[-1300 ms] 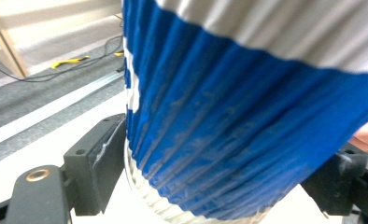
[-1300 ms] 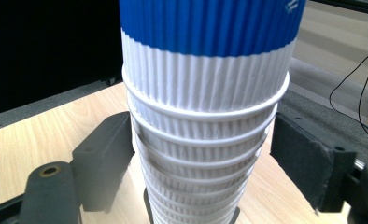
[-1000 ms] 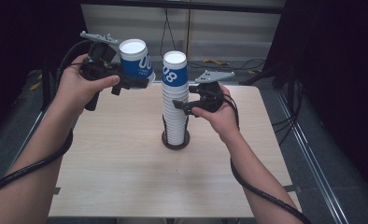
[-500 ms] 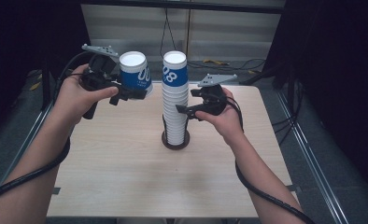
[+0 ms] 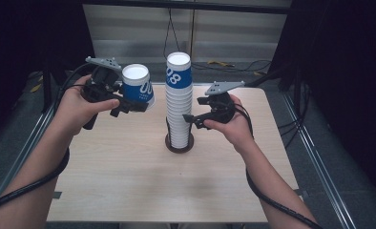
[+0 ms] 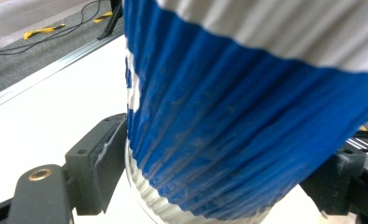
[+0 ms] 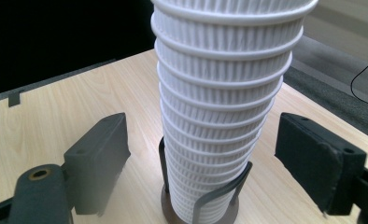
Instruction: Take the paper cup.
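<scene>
The left gripper (image 5: 129, 102) is clamped on 1 blue-and-white paper cup (image 5: 138, 89), held upside down in the air to the left of the stack and apart from it; in the left gripper view the ribbed cup wall (image 6: 247, 121) sits pressed between the 2 black jaws, low on the cup near its rim, which is likely why it hangs steady without tipping. The stack of cups (image 5: 179, 100) stands upright near the middle of the worktop (image 5: 129, 191), its foot seated in a dark round holder (image 5: 179, 143) whose thin metal prongs (image 7: 229, 184) rise along the lowest cups and keep the tall column from toppling when a cup is pulled off. The stack is inverted too, bases up, so each cup can be lifted away from the top. The right gripper (image 5: 188, 119) sits just beside the stack's lower half, on its right; its jaws have just been opening, and in the right gripper view they stand wide on either side of the white ribbed column (image 7: 219, 116) with clear gaps, holding nothing. That position looks like a brace let go: the column stands on its own now.
</scene>
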The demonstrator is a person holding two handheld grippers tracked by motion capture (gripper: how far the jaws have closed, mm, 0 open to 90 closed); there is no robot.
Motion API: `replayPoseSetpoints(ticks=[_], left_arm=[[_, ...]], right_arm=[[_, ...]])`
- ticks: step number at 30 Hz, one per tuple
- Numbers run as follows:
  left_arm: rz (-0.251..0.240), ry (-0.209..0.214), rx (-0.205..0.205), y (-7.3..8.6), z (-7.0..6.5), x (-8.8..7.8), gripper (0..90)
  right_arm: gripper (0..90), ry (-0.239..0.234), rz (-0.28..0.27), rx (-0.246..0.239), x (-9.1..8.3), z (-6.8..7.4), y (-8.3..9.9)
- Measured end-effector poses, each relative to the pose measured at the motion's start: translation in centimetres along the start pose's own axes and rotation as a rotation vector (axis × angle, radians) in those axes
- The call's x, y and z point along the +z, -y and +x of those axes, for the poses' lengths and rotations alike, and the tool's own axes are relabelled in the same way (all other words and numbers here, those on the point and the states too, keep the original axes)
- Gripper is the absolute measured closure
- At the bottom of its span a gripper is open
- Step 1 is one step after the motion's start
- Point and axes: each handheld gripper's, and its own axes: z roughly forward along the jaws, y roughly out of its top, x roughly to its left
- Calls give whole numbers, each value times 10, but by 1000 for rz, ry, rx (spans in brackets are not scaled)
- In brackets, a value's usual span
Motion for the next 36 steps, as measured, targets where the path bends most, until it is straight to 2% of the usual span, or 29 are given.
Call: replayPoseSetpoints(ticks=[4,11,18,36], left_arm=[[16,2,12,5,-1,3,186],[20,10,6,12,-1,6,190],[60,13,14,22,-3,13,191],[132,47,48,41,-14,31,203]], right_arm=[[169,-10,3,-4,-2,2,3],[169,-18,0,-2,-4,3,7],[169,-34,38,-30,-5,6,15],[169,-61,42,-32,-11,8,29]])
